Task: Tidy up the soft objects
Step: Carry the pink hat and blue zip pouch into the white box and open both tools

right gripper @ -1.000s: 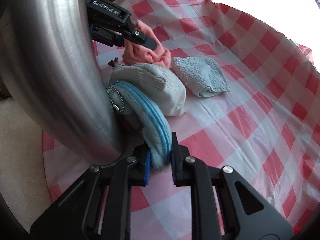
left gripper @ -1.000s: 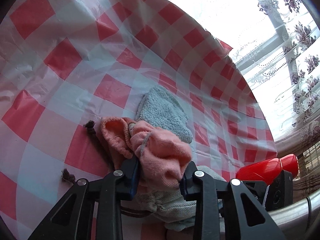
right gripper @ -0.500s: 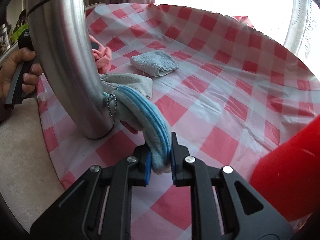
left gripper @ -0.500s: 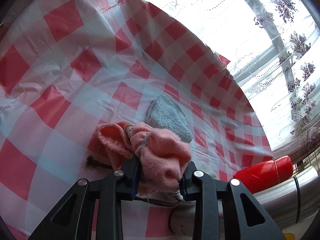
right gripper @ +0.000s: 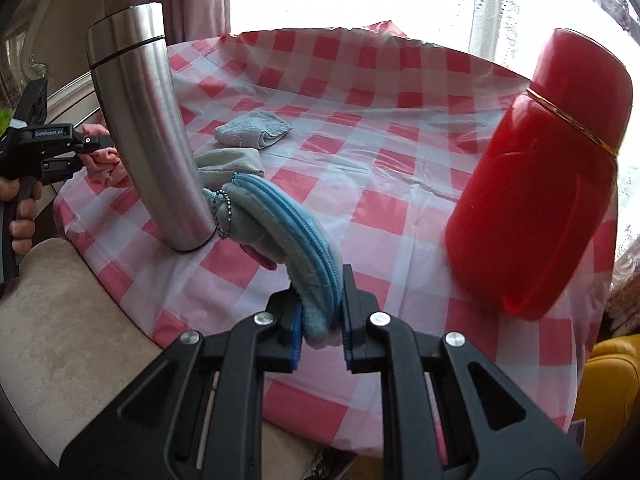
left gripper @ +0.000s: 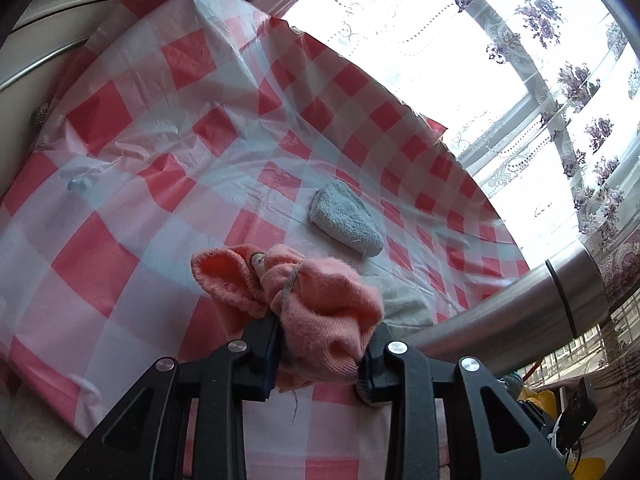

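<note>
**Both grippers clamped on soft things at the near edge of the table**

My left gripper (left gripper: pixel 320 354) is clenched on a pink knitted cloth (left gripper: pixel 316 308). It bulges up and forward out of the jaws in a crumpled bunch, with a coral fleecy lobe folded off to the left and a loose thread dangling below. It hangs above the red-and-white checked tablecloth (left gripper: pixel 132 184), clear of it as far as I can see.

My right gripper (right gripper: pixel 320 332) is clamped on one end of a pale blue zip pouch (right gripper: pixel 288 236). Its long axis runs away from my fingers, up and to the left, with the blue zip along its upper edge and the far end reaching the foot of the steel flask (right gripper: pixel 148 128). A small ball chain (right gripper: pixel 222 216) hangs from that far end, just beside the flask.

A grey-beige cloth (right gripper: pixel 232 162) lies behind the pouch against the flask, and a folded grey-blue towel (right gripper: pixel 252 130) lies farther out on the table, its long side running left to right in the right wrist view. A red flask (right gripper: pixel 536 184) stands to the right.

In the right wrist view, the left gripper's black body shows white lettering that seems to read "GenRobot.AI". My left hand (right gripper: pixel 20 208) wraps its handle at the table's left edge, the gripper pointing right towards the steel flask. Both grippers tilt down towards the table.
</note>
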